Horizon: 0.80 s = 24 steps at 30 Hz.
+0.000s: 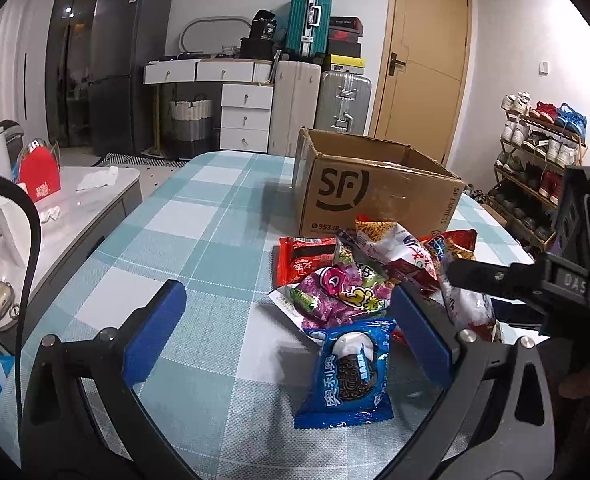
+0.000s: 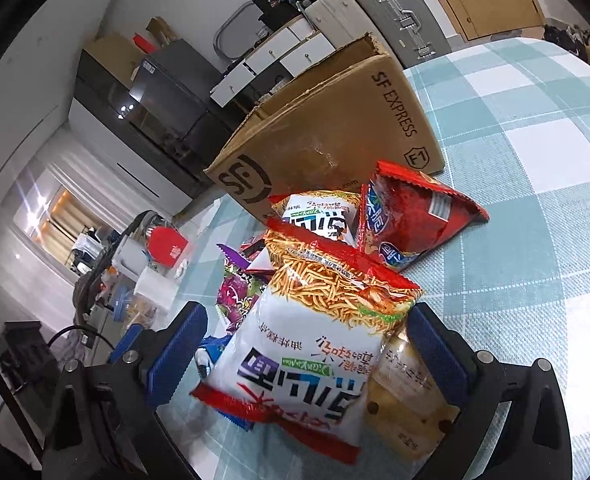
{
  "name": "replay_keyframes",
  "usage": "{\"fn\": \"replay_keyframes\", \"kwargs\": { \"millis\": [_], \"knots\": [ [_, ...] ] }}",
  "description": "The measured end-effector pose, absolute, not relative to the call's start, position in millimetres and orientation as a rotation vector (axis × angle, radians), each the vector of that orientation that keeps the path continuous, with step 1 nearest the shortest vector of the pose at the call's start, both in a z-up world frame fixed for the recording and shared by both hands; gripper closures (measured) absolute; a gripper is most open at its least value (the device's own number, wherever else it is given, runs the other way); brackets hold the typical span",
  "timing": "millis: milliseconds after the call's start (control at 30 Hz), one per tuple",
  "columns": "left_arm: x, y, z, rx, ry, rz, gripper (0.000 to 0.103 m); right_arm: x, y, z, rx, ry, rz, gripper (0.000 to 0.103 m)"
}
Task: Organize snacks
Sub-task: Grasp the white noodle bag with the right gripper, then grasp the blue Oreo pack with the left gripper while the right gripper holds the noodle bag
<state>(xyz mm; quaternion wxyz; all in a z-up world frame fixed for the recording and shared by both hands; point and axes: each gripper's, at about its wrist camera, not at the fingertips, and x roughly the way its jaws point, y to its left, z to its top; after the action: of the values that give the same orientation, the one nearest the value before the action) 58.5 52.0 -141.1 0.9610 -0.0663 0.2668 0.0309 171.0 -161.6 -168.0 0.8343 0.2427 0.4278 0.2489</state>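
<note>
An open brown cardboard box (image 1: pixel 379 188) printed with a black SF logo is taken as the landmark; it is seen standing on the table (image 1: pixel 199 216), which is covered with a teal-and-white checked cloth. Directly in front of the box a heap of snack packets is seen. A flat red packet (image 1: pixel 299 256) lies at the foot of the box, and a puffed red chip bag with blue lettering (image 2: pixel 411 220) rests just beside the box's corner. A purple-and-pink candy bag (image 1: pixel 335 292) is piled further from the box, in the middle of the heap. Furthest from the box, a blue Oreo cookie packet (image 1: pixel 349 372) is propped upright at the near edge of the heap.

The left gripper (image 1: pixel 291 328) is held with its jaws spread wide apart and nothing clasped; the Oreo packet is framed between its blue fingers (image 1: pixel 155 332) without being touched.

The right gripper (image 2: pixel 307 356) is seen with its jaws also parted. A white-and-red noodle snack bag (image 2: pixel 311 344) lies between them, on the side of the heap away from the box, and a pale yellow cookie packet (image 2: pixel 407 396) sits beside it against the one blue pad. Firm contact with the noodle bag cannot be confirmed.
</note>
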Motion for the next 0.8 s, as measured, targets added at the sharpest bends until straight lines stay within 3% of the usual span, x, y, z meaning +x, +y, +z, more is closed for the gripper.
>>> {"fn": "replay_keyframes", "kwargs": {
  "millis": [67, 100, 133, 233, 433, 800],
  "knots": [
    [57.5, 50.4, -140.4, -0.125, 0.536, 0.062, 0.001, 172.2, -156.9, -167.6, 0.499, 0.905, 0.526, 0.005],
    [56.9, 49.7, -140.2, -0.121, 0.532, 0.062, 0.001, 172.4, -155.3, -167.1, 0.483, 0.903, 0.519, 0.018],
    [56.3, 49.4, -139.7, -0.120, 0.530, 0.063, 0.001, 172.6, -152.9, -167.4, 0.465, 0.909, 0.517, 0.037],
    [55.4, 49.6, -139.3, -0.119, 0.524, 0.067, 0.001, 173.0, -153.2, -174.0, 0.468, 0.942, 0.526, 0.050],
    [51.2, 47.1, -136.5, -0.101, 0.505, 0.076, 0.001, 157.6, -156.5, -166.1, 0.427, 0.903, 0.512, 0.056],
    [49.5, 41.6, -135.0, -0.068, 0.501, 0.086, 0.001, 134.9, -174.7, -160.1, 0.479, 0.889, 0.526, 0.056]
  ]
}}
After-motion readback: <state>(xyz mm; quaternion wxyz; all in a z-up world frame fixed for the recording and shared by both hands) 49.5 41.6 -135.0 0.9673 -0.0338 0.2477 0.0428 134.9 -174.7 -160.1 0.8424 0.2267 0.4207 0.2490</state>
